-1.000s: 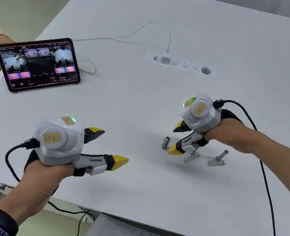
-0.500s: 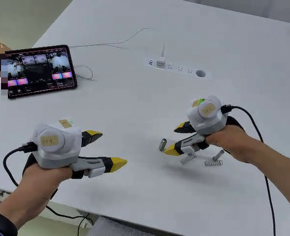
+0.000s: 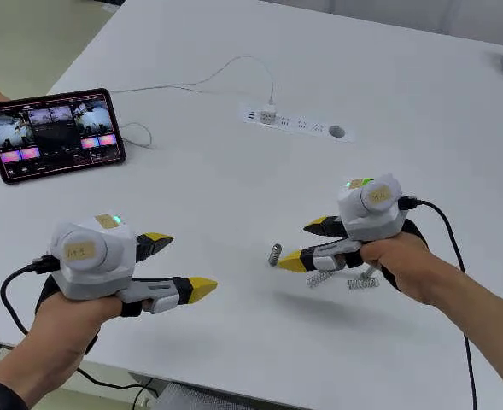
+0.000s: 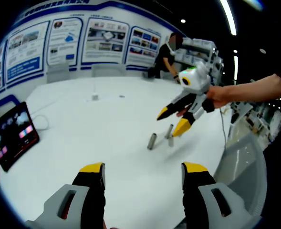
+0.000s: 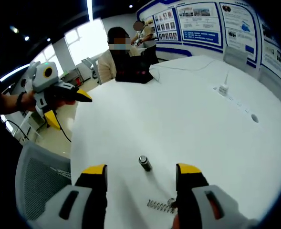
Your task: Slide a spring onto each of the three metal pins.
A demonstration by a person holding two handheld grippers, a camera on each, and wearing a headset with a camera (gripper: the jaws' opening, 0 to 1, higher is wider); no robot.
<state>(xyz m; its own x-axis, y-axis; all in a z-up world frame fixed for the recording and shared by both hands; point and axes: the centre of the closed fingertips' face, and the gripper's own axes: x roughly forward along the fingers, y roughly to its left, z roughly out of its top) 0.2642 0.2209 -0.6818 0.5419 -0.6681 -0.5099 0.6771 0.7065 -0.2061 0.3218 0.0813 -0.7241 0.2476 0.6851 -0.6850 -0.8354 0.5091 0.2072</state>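
Lying flat is a thin, silvery coiled spring (image 5: 159,205).

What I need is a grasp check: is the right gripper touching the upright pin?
Apart. The right gripper view shows the upright pin standing between the open jaws of the right gripper, with bare table on both sides.

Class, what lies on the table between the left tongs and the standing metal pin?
Nothing: bare white table runs from the left tongs to the metal pin, as the head view and left gripper view show.
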